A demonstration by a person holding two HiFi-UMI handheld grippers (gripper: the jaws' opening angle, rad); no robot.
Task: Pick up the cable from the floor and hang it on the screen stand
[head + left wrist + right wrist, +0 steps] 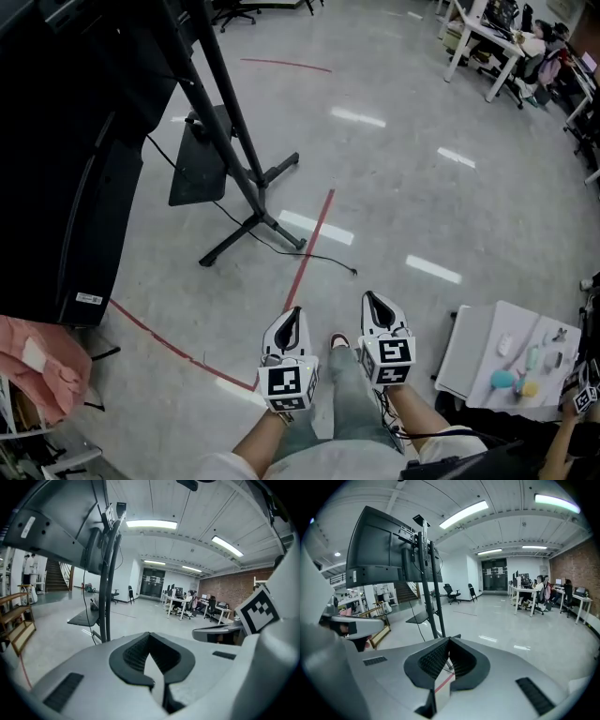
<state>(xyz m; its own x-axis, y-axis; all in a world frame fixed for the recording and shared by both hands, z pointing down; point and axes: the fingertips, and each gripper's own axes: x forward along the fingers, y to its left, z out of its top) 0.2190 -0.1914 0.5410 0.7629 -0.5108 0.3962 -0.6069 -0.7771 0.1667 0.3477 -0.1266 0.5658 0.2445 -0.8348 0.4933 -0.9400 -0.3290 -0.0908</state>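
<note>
The left gripper (294, 317) and right gripper (377, 307), lower centre, are both clenched on nothing. The cable (317, 257) lies mid-frame on the floor (422, 187), beside the screen stand (246, 178)

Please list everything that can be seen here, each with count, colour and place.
screen: one, black, upper left.
screen stand: one, black, under the screen, feet on the floor.
cable: one, black, on the floor, right of the stand's feet.
marking lines: three, red, on the grey floor.
cloth: one, pink, lower left.
small table: one, white, lower right.
left gripper: one, white, shut, empty, bottom centre.
right gripper: one, white, shut, empty, beside it.
</note>
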